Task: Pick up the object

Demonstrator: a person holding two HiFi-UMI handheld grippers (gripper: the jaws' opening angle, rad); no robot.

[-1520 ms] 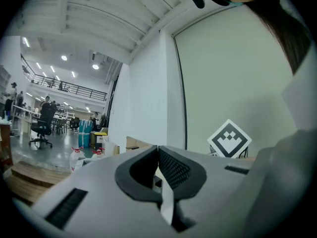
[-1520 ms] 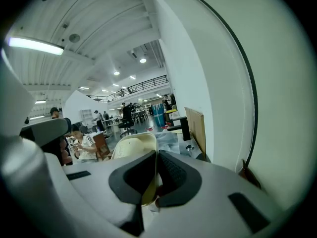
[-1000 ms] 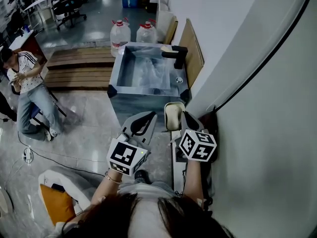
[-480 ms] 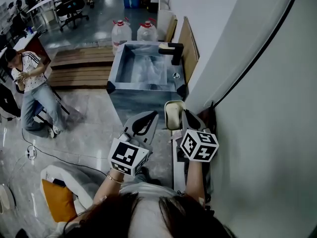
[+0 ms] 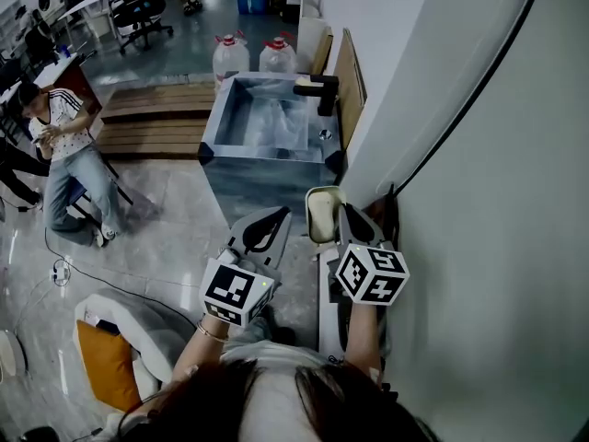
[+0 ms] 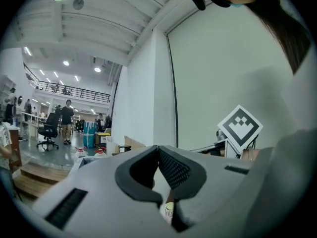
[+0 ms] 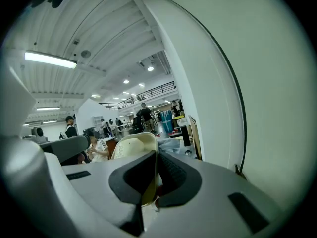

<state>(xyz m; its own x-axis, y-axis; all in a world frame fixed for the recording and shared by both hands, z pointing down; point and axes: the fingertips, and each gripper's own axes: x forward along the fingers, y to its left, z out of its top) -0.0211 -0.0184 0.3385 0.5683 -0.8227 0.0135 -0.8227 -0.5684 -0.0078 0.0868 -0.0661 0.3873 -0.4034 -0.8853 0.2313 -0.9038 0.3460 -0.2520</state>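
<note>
Pickup seems done: my right gripper is clamped on the cream object, raised in the air beside the wall, my left gripper closed and empty.

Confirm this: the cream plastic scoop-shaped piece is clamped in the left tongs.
Not right. The cream plastic scoop-shaped piece is clamped in the right tongs, not the left. The right gripper view shows the tongs shut on its edge, and the head view agrees.
</note>
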